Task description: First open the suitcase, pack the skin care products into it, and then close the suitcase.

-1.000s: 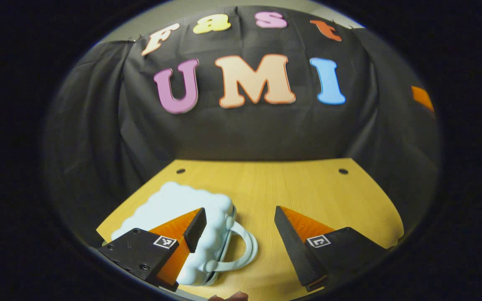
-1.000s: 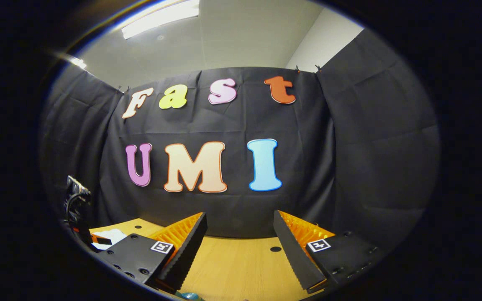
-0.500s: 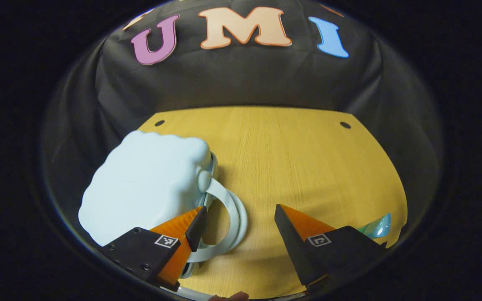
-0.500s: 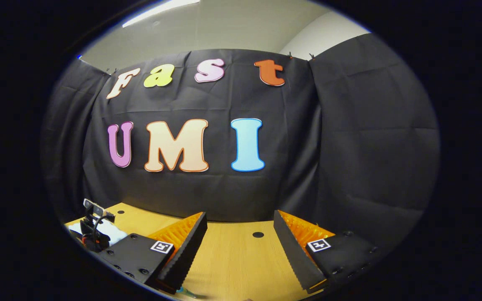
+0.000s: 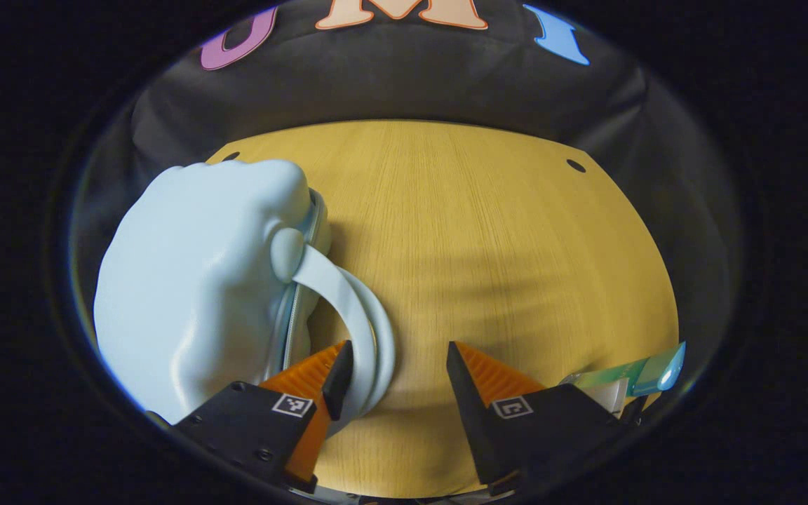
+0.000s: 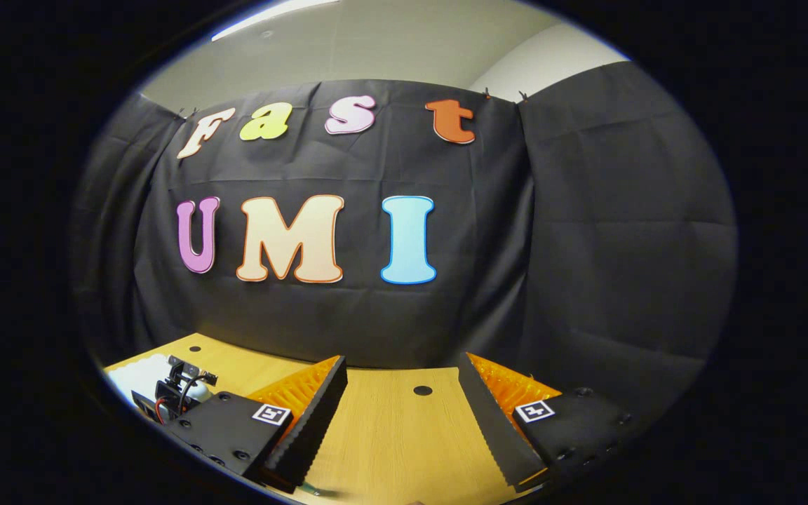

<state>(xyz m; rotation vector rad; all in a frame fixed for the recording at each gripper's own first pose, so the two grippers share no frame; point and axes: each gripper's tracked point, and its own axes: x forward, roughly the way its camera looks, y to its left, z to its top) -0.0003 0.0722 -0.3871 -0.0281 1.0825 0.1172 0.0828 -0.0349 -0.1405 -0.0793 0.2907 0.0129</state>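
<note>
The pale blue suitcase (image 5: pixel 193 280) lies closed on the left of the wooden table (image 5: pixel 488 231), its looped handle (image 5: pixel 355 308) pointing toward me. My left gripper (image 5: pixel 398 365) is open just above the table; its left finger (image 5: pixel 337 368) overlaps the handle's loop, and the right finger stands apart over bare wood. A green and teal skin care tube (image 5: pixel 646 368) lies at the table's right edge, partly behind the right finger's body. In the right gripper view, my right gripper (image 6: pixel 404 379) is open and empty above the table (image 6: pixel 397 435), facing the wall.
Two small round holes mark the table's far corners, one of them (image 5: pixel 575 165) at the right. In the right gripper view, the other gripper's body with wires (image 6: pixel 176 386) shows at the far left, beside a sliver of the suitcase (image 6: pixel 134 372).
The left gripper has tipped down and come closer to the suitcase's handle, with its fingers slightly narrower. The tube has come into view. The right gripper has barely shifted.
</note>
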